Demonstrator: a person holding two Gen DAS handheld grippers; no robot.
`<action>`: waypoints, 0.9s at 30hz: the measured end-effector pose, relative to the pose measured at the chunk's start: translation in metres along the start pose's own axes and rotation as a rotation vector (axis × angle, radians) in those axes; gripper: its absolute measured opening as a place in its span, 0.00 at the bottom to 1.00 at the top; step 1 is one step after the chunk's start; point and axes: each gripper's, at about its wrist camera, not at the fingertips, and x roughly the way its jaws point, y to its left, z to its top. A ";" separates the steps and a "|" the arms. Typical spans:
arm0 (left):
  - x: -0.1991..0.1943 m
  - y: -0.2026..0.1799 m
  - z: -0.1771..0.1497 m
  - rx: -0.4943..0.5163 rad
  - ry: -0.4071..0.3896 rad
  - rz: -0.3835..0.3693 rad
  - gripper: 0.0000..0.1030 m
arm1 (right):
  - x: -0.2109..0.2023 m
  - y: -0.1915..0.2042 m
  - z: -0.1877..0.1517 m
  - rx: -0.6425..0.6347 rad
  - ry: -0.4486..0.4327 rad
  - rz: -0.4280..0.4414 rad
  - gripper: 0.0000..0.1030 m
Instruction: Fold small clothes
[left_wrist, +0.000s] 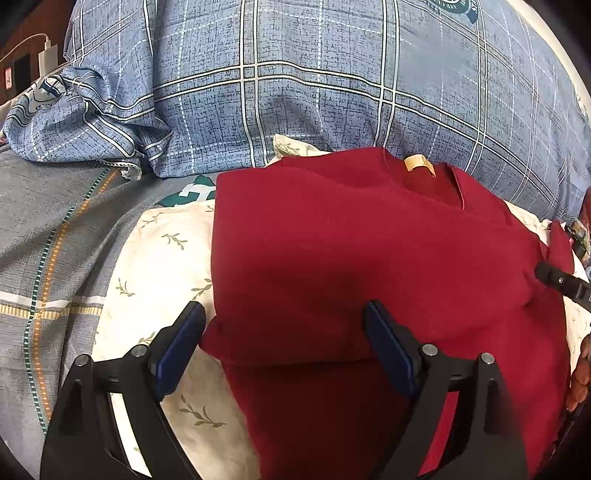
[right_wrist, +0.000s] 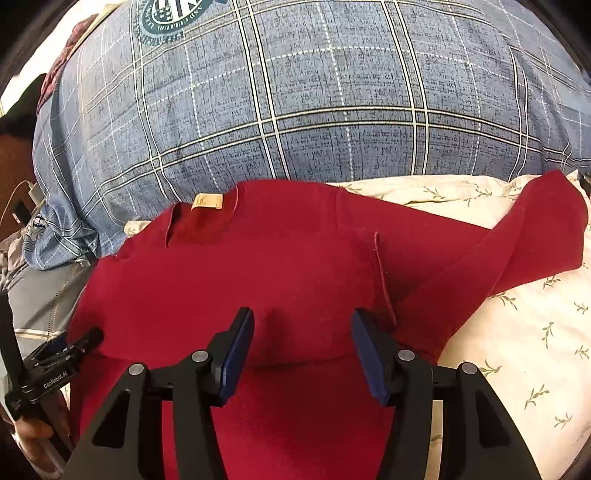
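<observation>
A dark red shirt (left_wrist: 351, 251) lies flat on a white leaf-print cloth (left_wrist: 155, 266), with a tan label (left_wrist: 415, 162) at its collar. Its lower part is folded up, which makes a thick edge near me. My left gripper (left_wrist: 284, 306) is open, its jaws either side of that edge at the shirt's left corner, the pads not pressing. In the right wrist view the red shirt (right_wrist: 258, 266) has one sleeve (right_wrist: 535, 229) stretched out to the right. My right gripper (right_wrist: 303, 313) is open above the folded edge, with only a low ridge of fabric between its jaws.
A bulky blue plaid duvet (left_wrist: 295, 74) rises right behind the shirt. Grey striped bedding (left_wrist: 44, 258) lies to the left. A white charger with a cable (left_wrist: 48, 55) sits at the far left. A person's hand (left_wrist: 580, 376) shows at the right edge.
</observation>
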 end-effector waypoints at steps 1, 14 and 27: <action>0.000 0.000 0.000 0.000 0.000 0.000 0.86 | 0.001 0.000 -0.002 0.000 -0.004 -0.010 0.54; -0.001 -0.001 -0.002 0.007 -0.011 0.019 0.87 | 0.012 0.012 -0.015 -0.046 -0.039 -0.035 0.73; -0.020 -0.008 0.006 -0.012 -0.046 -0.049 0.89 | 0.017 0.023 -0.016 -0.105 -0.025 -0.067 0.83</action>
